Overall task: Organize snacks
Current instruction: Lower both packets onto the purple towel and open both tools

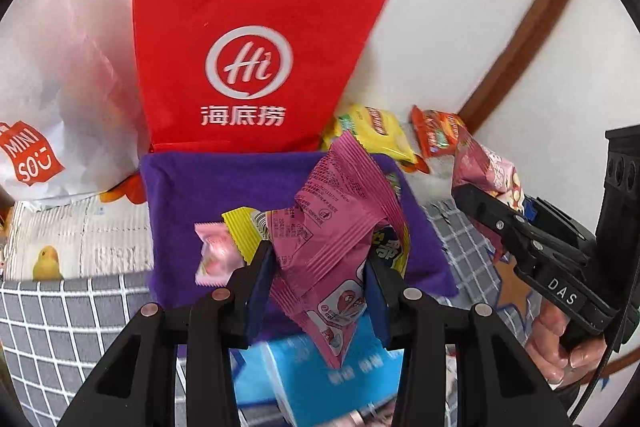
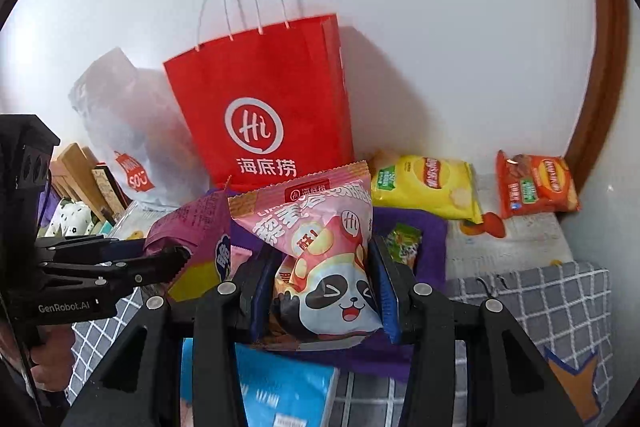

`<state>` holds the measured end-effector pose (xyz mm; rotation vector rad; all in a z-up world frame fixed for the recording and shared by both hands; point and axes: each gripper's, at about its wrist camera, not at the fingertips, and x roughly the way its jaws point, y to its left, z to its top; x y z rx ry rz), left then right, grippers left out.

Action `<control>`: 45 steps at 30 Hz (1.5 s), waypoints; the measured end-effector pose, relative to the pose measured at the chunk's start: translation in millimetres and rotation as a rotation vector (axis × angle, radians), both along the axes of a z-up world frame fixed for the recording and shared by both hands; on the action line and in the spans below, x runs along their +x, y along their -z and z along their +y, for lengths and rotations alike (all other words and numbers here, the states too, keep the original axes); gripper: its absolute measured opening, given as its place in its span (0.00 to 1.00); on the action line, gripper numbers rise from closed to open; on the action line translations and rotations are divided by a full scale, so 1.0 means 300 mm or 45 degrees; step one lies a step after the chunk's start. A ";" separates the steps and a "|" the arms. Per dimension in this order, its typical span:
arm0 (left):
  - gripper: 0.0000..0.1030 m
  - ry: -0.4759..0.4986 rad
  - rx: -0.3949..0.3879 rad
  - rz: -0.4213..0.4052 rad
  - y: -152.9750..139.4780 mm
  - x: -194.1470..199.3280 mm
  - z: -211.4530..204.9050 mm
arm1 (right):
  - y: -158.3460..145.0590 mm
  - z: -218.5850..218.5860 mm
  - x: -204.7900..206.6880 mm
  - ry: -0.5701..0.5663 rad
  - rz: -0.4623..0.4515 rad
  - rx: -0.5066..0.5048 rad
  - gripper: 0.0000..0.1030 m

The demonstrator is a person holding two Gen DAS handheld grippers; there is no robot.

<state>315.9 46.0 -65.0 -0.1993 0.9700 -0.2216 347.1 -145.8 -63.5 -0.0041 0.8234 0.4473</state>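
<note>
My left gripper (image 1: 316, 267) was clamped on a magenta packet (image 1: 336, 227); my right gripper (image 2: 320, 283) pinched a pink panda bag (image 2: 320, 251). Both hung above the purple cloth (image 1: 192, 187), small candy (image 1: 214, 255) just left of my left fingers. Beyond stood the red paper bag (image 2: 272, 99). Risk: slick crumpled film slipping out, or packets colliding at the bag mouth.
</note>
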 end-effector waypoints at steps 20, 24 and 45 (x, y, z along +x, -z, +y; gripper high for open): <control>0.39 0.000 -0.007 0.237 0.331 0.233 0.048 | 0.344 0.110 0.222 -0.120 0.247 -0.172 0.43; 0.39 0.016 0.019 0.225 0.343 0.234 0.021 | 0.368 0.105 0.226 -0.119 0.264 -0.219 0.43; 0.41 0.013 0.004 0.224 0.354 0.240 0.039 | 0.354 0.103 0.222 -0.122 0.243 -0.251 0.43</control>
